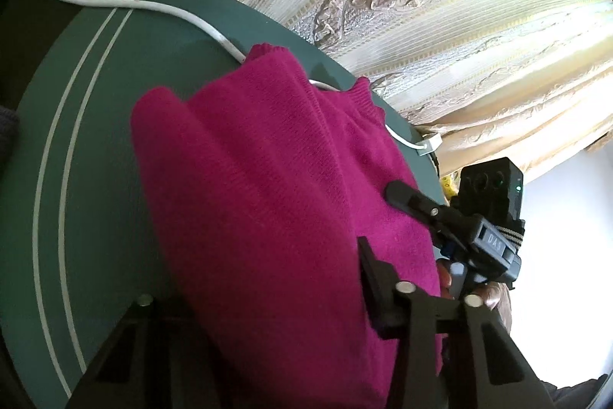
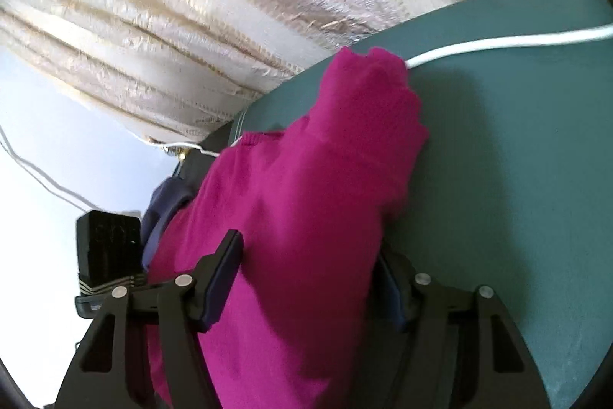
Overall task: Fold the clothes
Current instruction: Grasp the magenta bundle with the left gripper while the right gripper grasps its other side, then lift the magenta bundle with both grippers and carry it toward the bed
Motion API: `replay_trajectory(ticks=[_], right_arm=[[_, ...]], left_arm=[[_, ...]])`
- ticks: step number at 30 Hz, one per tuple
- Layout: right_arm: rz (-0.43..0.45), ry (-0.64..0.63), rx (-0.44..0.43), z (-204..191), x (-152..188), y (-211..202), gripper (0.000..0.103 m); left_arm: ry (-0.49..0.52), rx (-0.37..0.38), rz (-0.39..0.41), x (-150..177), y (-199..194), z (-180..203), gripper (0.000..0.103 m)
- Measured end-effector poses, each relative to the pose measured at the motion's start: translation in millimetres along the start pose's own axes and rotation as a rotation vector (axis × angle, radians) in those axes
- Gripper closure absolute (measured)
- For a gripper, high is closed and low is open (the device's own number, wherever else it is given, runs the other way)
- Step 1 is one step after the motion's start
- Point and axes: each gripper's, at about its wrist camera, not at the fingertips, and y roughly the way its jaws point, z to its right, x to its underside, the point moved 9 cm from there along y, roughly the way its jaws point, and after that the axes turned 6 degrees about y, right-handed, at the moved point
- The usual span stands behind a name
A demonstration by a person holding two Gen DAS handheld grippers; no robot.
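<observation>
In the left wrist view we see a magenta knit sweater (image 1: 268, 202) filling the centre and lower middle of the frame, draped over a green table (image 1: 95, 140) with two white stripes curving down the left side. Our left hand-held gripper (image 1: 253, 301) sits at the bottom edge; its fingers stand wide apart with the sweater's cloth lying between them, and we cannot tell whether they press on it.

At the right of that frame our right hand-held gripper (image 1: 402, 202) rests one dark finger on the sweater's edge. In the right wrist view the right hand-held gripper (image 2: 306, 267) has a finger on each side of a bunched fold of the sweater (image 2: 306, 179), which runs from bottom centre up to the middle; the fingers flank the cloth closely, but a firm grip cannot be confirmed.

A white cable (image 1: 126, 4) snakes across the table from the upper left and passes under the sweater's far edge. Cream patterned curtains (image 1: 421, 6) fill the upper right. In the right wrist view, some blue-grey fabric (image 2: 164, 206) shows at centre left, beside the sweater.
</observation>
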Motion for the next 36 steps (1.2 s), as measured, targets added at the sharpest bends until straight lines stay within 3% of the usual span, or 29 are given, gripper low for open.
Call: replay_trajectory(ticks=[2, 10, 12, 18, 26, 36], right_arm=[[-0.021, -0.014, 0.002, -1.4, 6.6, 3.8, 0.060], [0.003, 0.030, -0.014, 2.2, -1.5, 4.9, 0.066], [0.042, -0.012, 0.011, -3.7, -1.6, -2.9, 0.073], [0.164, -0.102, 0.034, -34.2, -0.2, -47.5, 0.076], [0.369, -0.204, 0.100, -62.7, 10.2, -157.8, 0.076], [0.669, -0.242, 0.284, -52.7, 61.2, -346.3, 0.076]], left_arm=[[0.007, 0.002, 0.007, -6.0, 7.9, -0.2, 0.062], [0.000, -0.024, 0.018, -45.2, 51.3, 8.0, 0.066], [0.010, -0.029, 0.028, -57.3, 58.1, 15.9, 0.068], [0.074, -0.010, 0.058, -94.5, 85.9, 59.6, 0.069], [0.215, 0.068, 0.063, -134.9, 141.8, 140.4, 0.069], [0.482, 0.253, -0.011, -185.5, 278.5, 325.6, 0.070]])
